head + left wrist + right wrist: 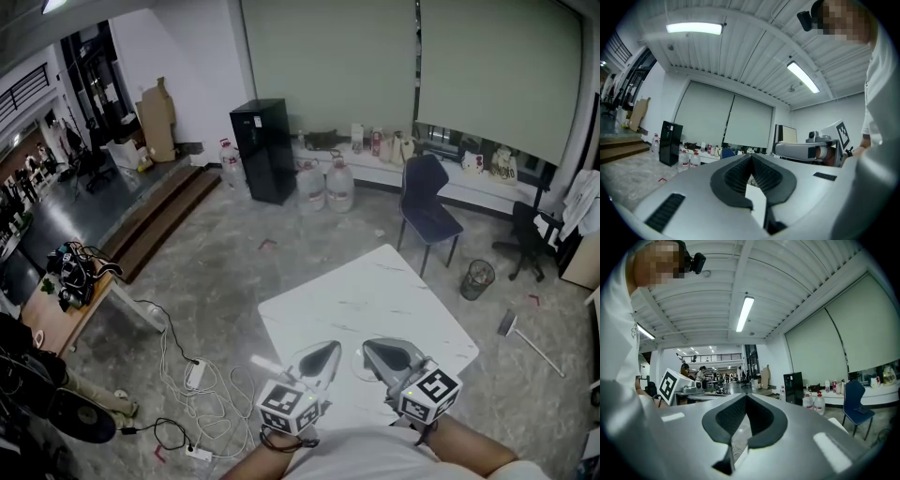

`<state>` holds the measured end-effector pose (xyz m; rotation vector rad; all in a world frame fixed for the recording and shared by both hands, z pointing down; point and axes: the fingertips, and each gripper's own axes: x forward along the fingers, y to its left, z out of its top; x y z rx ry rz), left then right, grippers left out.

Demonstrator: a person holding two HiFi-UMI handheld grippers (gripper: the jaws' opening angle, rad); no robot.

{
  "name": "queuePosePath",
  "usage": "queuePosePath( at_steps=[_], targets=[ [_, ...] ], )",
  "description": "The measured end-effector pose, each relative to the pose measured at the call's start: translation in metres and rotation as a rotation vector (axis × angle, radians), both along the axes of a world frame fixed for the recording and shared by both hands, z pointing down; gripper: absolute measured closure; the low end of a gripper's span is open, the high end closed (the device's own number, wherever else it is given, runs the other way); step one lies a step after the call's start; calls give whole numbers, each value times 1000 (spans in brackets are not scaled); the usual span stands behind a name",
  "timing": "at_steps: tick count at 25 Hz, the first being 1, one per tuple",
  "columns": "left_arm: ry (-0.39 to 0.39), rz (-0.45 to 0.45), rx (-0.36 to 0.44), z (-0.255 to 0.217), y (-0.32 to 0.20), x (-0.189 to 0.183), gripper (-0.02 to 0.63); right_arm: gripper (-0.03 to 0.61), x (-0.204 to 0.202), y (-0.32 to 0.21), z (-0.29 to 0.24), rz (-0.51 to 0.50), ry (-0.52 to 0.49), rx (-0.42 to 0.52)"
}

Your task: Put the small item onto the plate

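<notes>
Grey left claw (330, 350) and right claw (371, 348) level, both closed, empty, over table (375, 291).

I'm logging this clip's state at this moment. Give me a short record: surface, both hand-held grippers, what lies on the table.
surface: white marbled table
left hand-held gripper: jaws together, nothing between them, pointing level over the table's near edge
right hand-held gripper: jaws together, nothing between them, beside the left one
on table: small pale item near the left edge, too small to identify
nearby: blue chair beyond the table
task state: nothing picked up yet
</notes>
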<state>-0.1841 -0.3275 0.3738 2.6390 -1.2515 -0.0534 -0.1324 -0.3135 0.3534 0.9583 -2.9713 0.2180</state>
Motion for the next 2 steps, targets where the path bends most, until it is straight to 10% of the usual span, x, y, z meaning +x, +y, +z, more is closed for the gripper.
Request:
queuePosePath(
  at_steps=[2],
  targets=[
    [-1,-2,2,-1,0,2,607,577,1,0,-1,-1,-2,3]
  ],
)
